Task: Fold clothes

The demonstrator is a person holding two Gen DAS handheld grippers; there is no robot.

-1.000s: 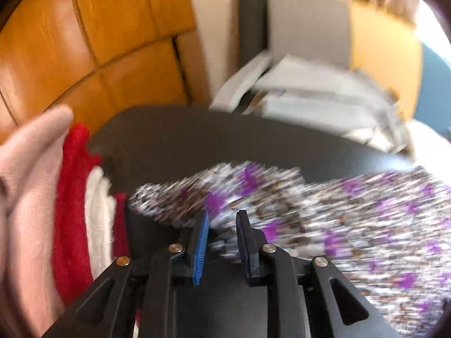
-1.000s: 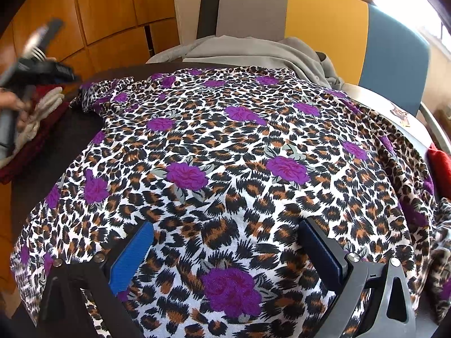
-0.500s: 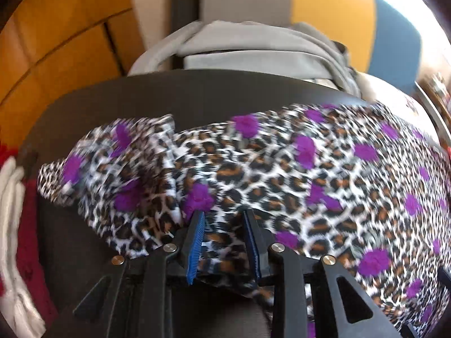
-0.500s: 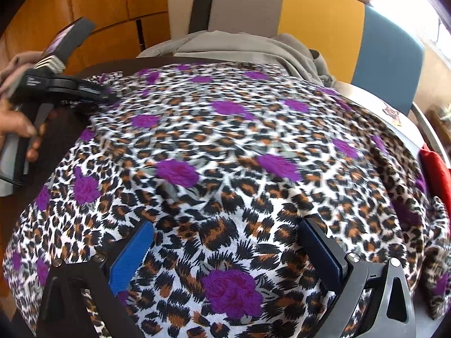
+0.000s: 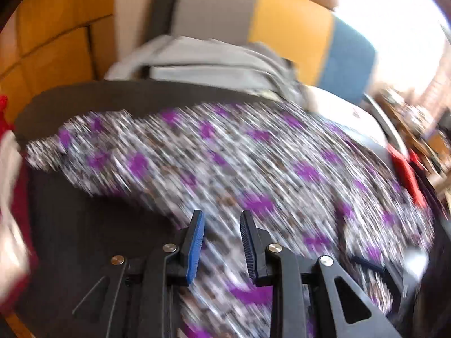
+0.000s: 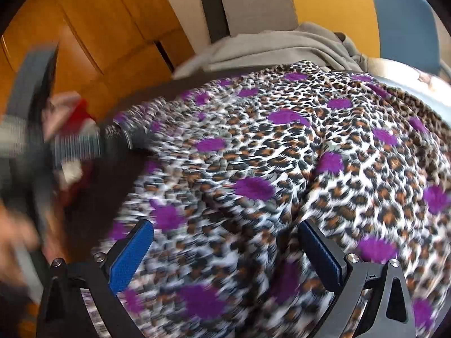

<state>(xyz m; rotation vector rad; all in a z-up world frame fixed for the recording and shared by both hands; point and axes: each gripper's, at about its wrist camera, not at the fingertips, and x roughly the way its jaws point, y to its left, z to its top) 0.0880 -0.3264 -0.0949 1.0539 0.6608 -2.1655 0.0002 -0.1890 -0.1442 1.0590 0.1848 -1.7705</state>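
A leopard-print garment with purple flowers (image 6: pixel 296 163) lies spread over a dark table (image 5: pixel 84 225); it shows motion-blurred in the left wrist view (image 5: pixel 239 169). My left gripper (image 5: pixel 222 222) hovers over the garment's near left edge, its jaws a narrow gap apart with nothing clamped between them. My right gripper (image 6: pixel 225 242) is wide open low over the garment's near part. The left gripper also shows blurred at the left of the right wrist view (image 6: pixel 79 143), held by a hand.
A grey garment (image 5: pixel 214 62) lies at the table's far side before a grey, yellow and blue chair back (image 5: pixel 282 22). Red, white and pink clothes (image 5: pixel 11 197) are stacked at the left. Orange wooden panels (image 6: pixel 98 28) stand behind. A red item (image 5: pixel 406 174) lies right.
My left gripper has swung right from the stacked clothes and the sleeve to over the garment's body. My right gripper has shifted left and tilted. Both views are blurred with motion.
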